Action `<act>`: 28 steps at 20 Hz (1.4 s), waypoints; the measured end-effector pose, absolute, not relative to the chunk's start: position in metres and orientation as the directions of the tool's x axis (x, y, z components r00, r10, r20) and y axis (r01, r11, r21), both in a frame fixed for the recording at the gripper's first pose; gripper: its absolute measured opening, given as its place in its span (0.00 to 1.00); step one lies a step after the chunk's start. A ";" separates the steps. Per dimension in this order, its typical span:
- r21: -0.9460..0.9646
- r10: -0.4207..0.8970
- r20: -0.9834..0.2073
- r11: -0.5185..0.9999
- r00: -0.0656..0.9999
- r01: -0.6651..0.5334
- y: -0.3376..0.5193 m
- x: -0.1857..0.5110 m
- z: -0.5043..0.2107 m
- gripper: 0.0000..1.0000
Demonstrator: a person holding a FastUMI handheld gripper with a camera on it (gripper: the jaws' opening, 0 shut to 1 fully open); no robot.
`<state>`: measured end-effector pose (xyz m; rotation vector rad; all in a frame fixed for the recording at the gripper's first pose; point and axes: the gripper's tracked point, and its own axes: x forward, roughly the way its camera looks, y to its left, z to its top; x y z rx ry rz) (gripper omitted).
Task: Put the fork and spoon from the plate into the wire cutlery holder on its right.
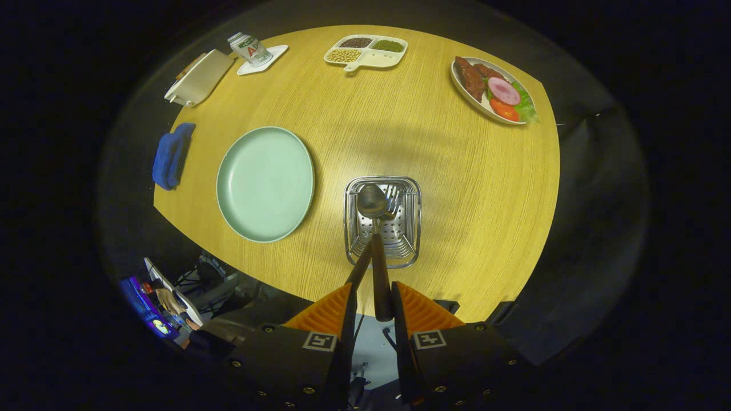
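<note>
Tongs point(372, 311) grip spoon point(372, 201) handle over holder point(382, 221).

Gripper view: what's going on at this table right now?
A hand-held gripper hangs above a wooden table, its fingers shut on the dark handles of a spoon and a fork. Both heads point down over the wire cutlery holder, with the handles between the fingers. The green plate to the holder's left lies bare, so the cutlery is off it but not yet released. A blue cloth sits beyond the plate.
</note>
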<state>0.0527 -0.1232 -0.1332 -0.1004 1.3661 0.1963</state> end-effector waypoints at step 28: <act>0.100 0.191 -0.367 0.981 0.911 -0.165 -0.023 -0.044 -0.018 0.54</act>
